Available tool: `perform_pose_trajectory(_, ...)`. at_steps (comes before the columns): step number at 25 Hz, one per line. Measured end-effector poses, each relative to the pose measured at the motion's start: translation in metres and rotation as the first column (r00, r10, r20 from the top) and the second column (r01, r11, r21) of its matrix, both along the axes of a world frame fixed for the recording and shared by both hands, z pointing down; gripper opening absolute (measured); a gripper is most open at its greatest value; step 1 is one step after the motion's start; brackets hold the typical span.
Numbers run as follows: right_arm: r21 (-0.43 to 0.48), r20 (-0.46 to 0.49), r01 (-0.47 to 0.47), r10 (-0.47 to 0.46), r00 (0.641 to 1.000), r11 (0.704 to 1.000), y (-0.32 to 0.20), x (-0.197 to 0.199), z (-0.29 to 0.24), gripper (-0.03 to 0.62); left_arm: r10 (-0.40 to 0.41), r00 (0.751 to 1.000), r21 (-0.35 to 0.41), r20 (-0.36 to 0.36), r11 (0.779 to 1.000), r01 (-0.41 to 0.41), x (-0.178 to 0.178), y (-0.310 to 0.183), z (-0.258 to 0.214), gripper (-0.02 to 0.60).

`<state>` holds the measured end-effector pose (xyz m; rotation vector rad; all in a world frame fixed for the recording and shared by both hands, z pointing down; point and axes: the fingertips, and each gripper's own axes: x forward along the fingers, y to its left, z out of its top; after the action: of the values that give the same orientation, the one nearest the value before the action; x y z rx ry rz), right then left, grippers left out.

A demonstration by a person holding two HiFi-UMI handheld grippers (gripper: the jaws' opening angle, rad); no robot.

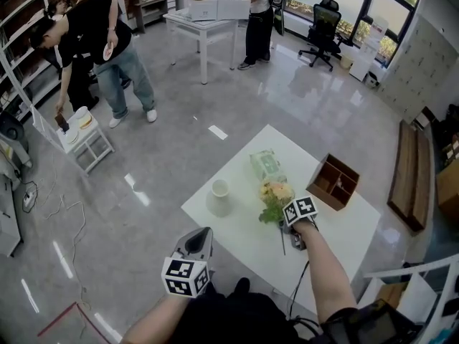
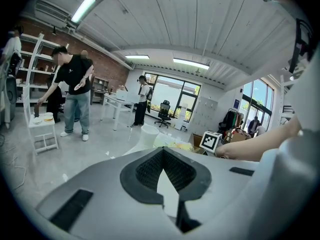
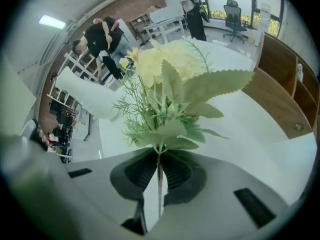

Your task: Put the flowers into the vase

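Note:
A bunch of pale yellow flowers [image 1: 275, 194] with green leaves hangs over the middle of the white table [image 1: 237, 242]. My right gripper [image 1: 290, 226] is shut on its thin stem [image 3: 159, 189], and the blooms [image 3: 160, 64] fill the right gripper view. The white vase [image 1: 219, 198] stands upright to the left of the flowers, apart from them; it also shows in the left gripper view as the vase [image 2: 148, 134] beyond the jaws. My left gripper [image 1: 206, 231] hovers at the table's near-left edge, its pads [image 2: 150, 170] meeting at the tip with nothing between them.
A wooden compartment box [image 1: 333, 181] sits at the table's right. A green packet [image 1: 267, 165] lies behind the flowers. A person [image 1: 107, 41] bends over a small white rack [image 1: 86, 138] at far left; another person [image 1: 258, 13] stands by a far table [image 1: 208, 20].

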<state>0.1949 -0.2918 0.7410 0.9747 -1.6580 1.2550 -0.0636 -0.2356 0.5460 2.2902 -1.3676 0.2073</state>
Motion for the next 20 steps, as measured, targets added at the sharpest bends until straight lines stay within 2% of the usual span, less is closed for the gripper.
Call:
perform_pose_trajectory(3, 0.086, 0.078, -0.08, 0.073, 0.994, 0.993, -0.009, -0.003, -0.022, 0.034, 0.005, 1.0, 0.013, 0.005, 1.0, -0.005, 0.0, -0.002, -0.003, 0.003)
perform_pose_trajectory(5, 0.173, 0.13, -0.132, 0.11, 0.985, 0.976, -0.018, -0.004, -0.043, 0.034, 0.008, 1.0, 0.021, 0.004, 1.0, -0.008, 0.002, -0.004, -0.006, 0.003)
perform_pose_trajectory(7, 0.291, 0.169, -0.167, 0.121, 0.978, 0.942, -0.029, -0.008, -0.07, 0.034, 0.008, 1.0, 0.031, 0.0, 0.999, -0.008, 0.003, -0.005, -0.01, 0.003)
perform_pose_trajectory(9, 0.424, 0.19, -0.186, 0.114, 0.975, 0.886, -0.039, -0.013, -0.102, 0.034, 0.007, 1.0, 0.044, -0.005, 0.999, -0.007, 0.004, -0.006, -0.014, 0.003)
perform_pose_trajectory(11, 0.562, 0.199, -0.196, 0.098, 0.975, 0.803, -0.047, -0.019, -0.138, 0.034, 0.005, 1.0, 0.058, -0.008, 0.998, -0.005, 0.005, -0.009, -0.019, 0.003)
perform_pose_trajectory(12, 0.634, 0.201, -0.196, 0.085, 0.976, 0.749, -0.049, -0.022, -0.157, 0.034, 0.004, 1.0, 0.066, -0.008, 0.998, -0.004, 0.006, -0.01, -0.022, 0.003)
perform_pose_trajectory(15, 0.822, 0.172, -0.164, 0.037, 0.984, 0.545, -0.046, -0.035, -0.213, 0.034, 0.002, 1.0, 0.084, -0.009, 0.997, -0.001, 0.006, -0.013, -0.029, 0.003)
perform_pose_trajectory(17, 0.892, 0.143, -0.136, 0.015, 0.99, 0.43, -0.038, -0.044, -0.238, 0.034, -0.002, 1.0, 0.091, -0.006, 0.996, 0.002, 0.005, -0.015, -0.032, 0.003)
perform_pose_trajectory(19, 0.928, 0.13, -0.124, 0.006, 0.991, 0.351, -0.03, -0.051, -0.252, 0.034, -0.006, 1.0, 0.097, -0.003, 0.995, 0.006, 0.004, -0.016, -0.033, 0.003)
perform_pose_trajectory(20, 0.937, 0.129, -0.123, 0.004, 0.992, 0.326, -0.027, -0.054, -0.256, 0.034, -0.008, 1.0, 0.099, -0.003, 0.995, 0.008, 0.003, -0.016, -0.034, 0.003)
